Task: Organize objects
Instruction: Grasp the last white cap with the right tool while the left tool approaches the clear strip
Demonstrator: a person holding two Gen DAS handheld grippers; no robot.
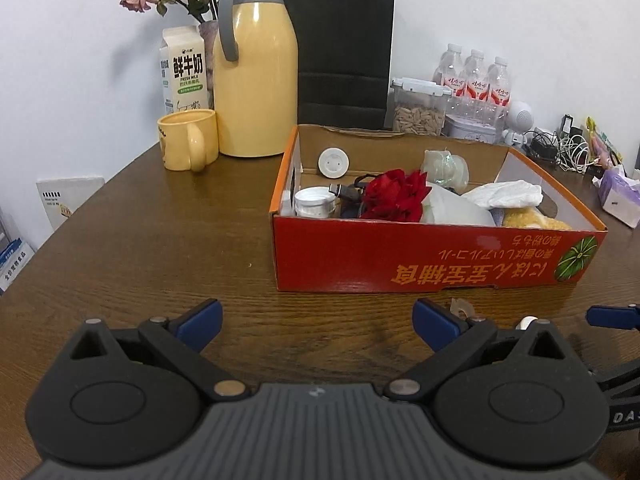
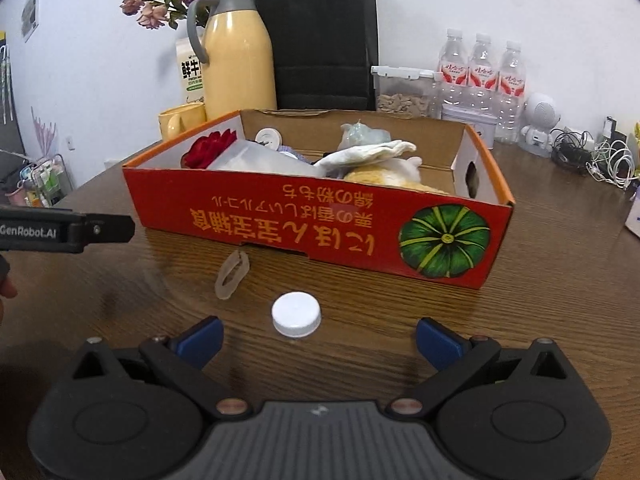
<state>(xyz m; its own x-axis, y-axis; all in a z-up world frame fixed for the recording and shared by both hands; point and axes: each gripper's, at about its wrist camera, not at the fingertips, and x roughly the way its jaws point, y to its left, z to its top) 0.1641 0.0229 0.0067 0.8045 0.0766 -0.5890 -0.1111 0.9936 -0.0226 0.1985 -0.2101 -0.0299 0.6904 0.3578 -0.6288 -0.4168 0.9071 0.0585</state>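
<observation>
Reaching for the cap (image 2: 296,314) looks like the step in hand: the right gripper (image 2: 319,340) hovers low over the table (image 2: 540,320) with its blue fingers (image 2: 202,338) spread wide and nothing between them. The white cap lies on the wood just ahead of that gap, a touch toward 11 o'clock from its middle. The next move, I judge, is to ease forward until the fingers flank the cap, then close on its short ribbed wall; it is low and flat, so the pads must come nearly to the tabletop or they may slip over it.

At 11 o'clock of the cap lies a clear loop (image 2: 232,275), soft-looking, near the foot of the box (image 2: 320,224). It seems the other loose item to tidy.

The left gripper (image 1: 318,326) is also wide and empty, over bare wood at 7 o'clock of the box; its side shows at 9 o'clock in the right wrist view.

The box stands at 12 o'clock of the cap, open-topped and already crowded: a red flower (image 2: 210,148), cloth (image 2: 368,154), a plush (image 2: 384,178), a small jar (image 1: 315,202). Its near wall is what a carried cap must clear.

Beyond stand a mug (image 1: 188,140), flask (image 1: 256,80), milk carton (image 1: 184,72), black bag (image 1: 344,48), bottles (image 2: 482,72) and cables (image 2: 600,156), all well apart from the cap.
</observation>
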